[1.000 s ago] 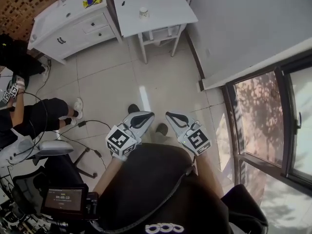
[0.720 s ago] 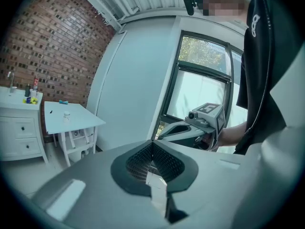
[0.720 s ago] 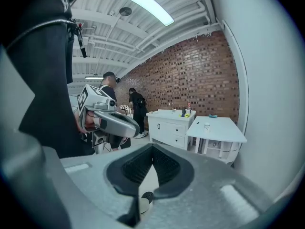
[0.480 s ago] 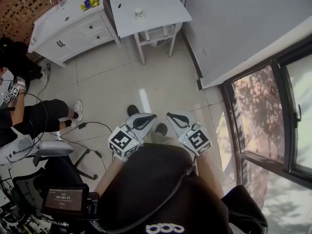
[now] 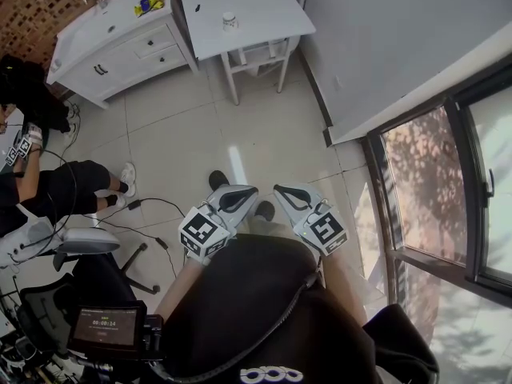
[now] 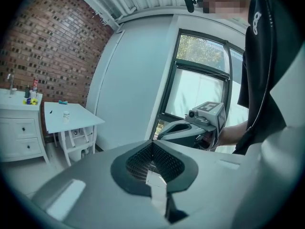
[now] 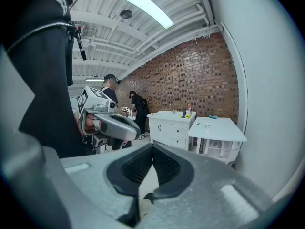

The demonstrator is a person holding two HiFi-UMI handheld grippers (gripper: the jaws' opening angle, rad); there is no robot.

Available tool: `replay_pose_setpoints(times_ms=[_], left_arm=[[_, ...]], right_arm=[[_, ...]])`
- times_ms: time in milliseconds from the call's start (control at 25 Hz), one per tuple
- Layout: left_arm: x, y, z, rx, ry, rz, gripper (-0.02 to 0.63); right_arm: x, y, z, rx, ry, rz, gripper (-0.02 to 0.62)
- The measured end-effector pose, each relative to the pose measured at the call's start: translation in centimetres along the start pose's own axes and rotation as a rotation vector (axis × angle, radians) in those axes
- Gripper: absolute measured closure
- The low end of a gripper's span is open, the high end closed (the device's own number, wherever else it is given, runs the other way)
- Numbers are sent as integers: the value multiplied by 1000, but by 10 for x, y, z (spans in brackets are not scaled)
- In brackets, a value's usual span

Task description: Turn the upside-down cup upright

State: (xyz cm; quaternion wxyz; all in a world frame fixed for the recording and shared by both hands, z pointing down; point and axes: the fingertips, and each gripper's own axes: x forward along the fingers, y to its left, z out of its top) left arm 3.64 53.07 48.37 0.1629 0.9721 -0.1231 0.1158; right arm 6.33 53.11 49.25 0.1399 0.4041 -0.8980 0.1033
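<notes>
A small white cup (image 5: pixel 230 21) stands on the white table (image 5: pixel 264 6) far across the tiled floor; it also shows tiny in the left gripper view (image 6: pixel 66 114) and the right gripper view (image 7: pixel 207 126). Whether it is upside down I cannot tell at this distance. Both grippers are held side by side close to the person's body, well away from the table. My left gripper (image 5: pixel 242 192) has its jaws together with nothing between them (image 6: pixel 152 146). My right gripper (image 5: pixel 282 190) is likewise shut and empty (image 7: pixel 152 149).
A white drawer cabinet (image 5: pixel 112 42) with a sink and small bottles stands left of the table. A seated person (image 5: pixel 56 190), an office chair (image 5: pixel 72 246) and floor cables (image 5: pixel 152 206) are at the left. A grey wall and a large window (image 5: pixel 448 198) lie on the right.
The head view has shifted slightly, so the table and cup sit a little further left and higher. Both grippers stay shut in much the same place.
</notes>
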Motion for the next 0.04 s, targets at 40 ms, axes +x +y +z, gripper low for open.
replay_pose_setpoints(times_ms=[40], left_arm=[[-1, 1, -1, -3, 1, 1, 591]], right_arm=[[1, 0, 0, 1, 0, 0, 603]])
